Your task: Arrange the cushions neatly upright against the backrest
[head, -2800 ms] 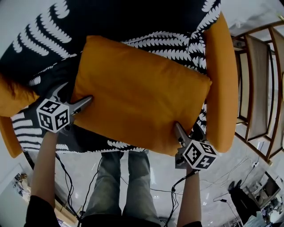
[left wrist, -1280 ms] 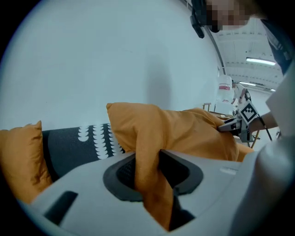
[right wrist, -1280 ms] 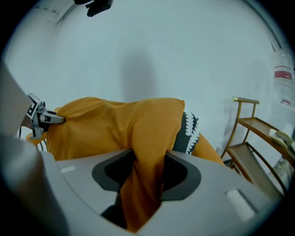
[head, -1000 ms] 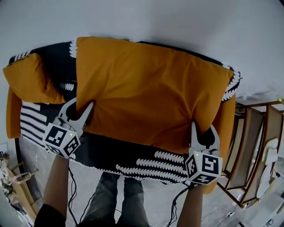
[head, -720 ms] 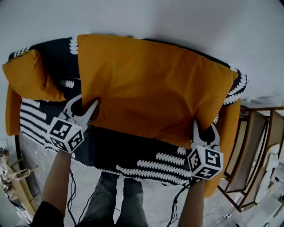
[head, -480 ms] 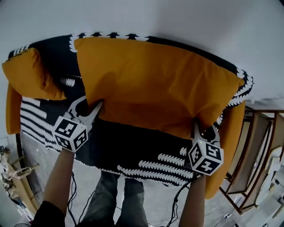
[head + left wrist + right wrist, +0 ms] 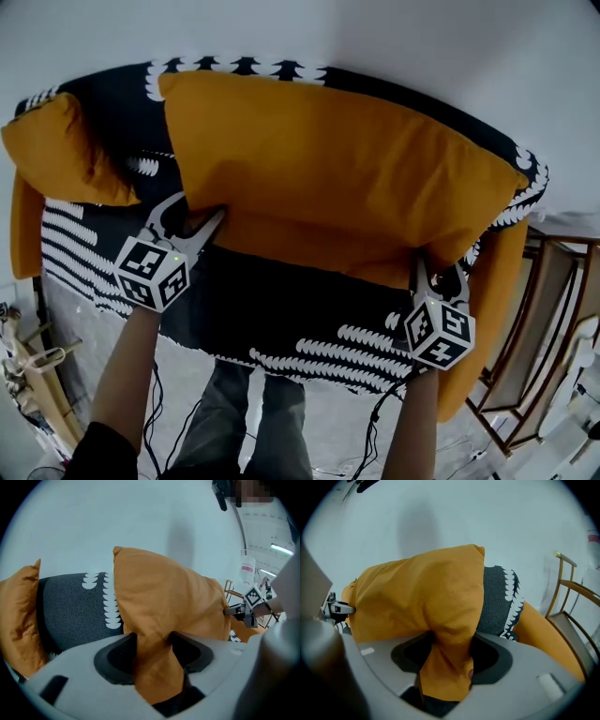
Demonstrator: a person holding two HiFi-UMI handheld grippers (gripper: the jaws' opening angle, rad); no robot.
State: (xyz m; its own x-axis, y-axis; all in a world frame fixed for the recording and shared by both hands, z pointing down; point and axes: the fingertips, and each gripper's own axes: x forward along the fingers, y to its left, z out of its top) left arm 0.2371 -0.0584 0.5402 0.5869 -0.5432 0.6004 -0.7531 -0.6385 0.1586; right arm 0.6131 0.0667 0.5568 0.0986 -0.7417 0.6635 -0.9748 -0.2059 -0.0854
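A large orange cushion (image 7: 337,178) stands upright along the black-and-white patterned backrest (image 7: 244,67) of the sofa. My left gripper (image 7: 192,211) has the cushion's lower left corner (image 7: 154,667) between its jaws. My right gripper (image 7: 436,272) has the lower right corner (image 7: 445,667) between its jaws. Both pairs of jaws have just been opening, and the bunched fabric still fills each gap and touches both pads. A smaller orange cushion (image 7: 61,150) leans at the sofa's left end, apart from both grippers.
The sofa seat (image 7: 281,309) is dark with white leaf print. Orange armrests close both ends, the right one (image 7: 492,300) beside my right gripper. A wooden slatted chair (image 7: 553,309) stands right of the sofa. Cables run over the floor (image 7: 328,431) by the person's legs.
The large cushion has come down and settled against the backrest. Both grippers sank with its lower corners, and their jaws stand a little wider than a second ago.
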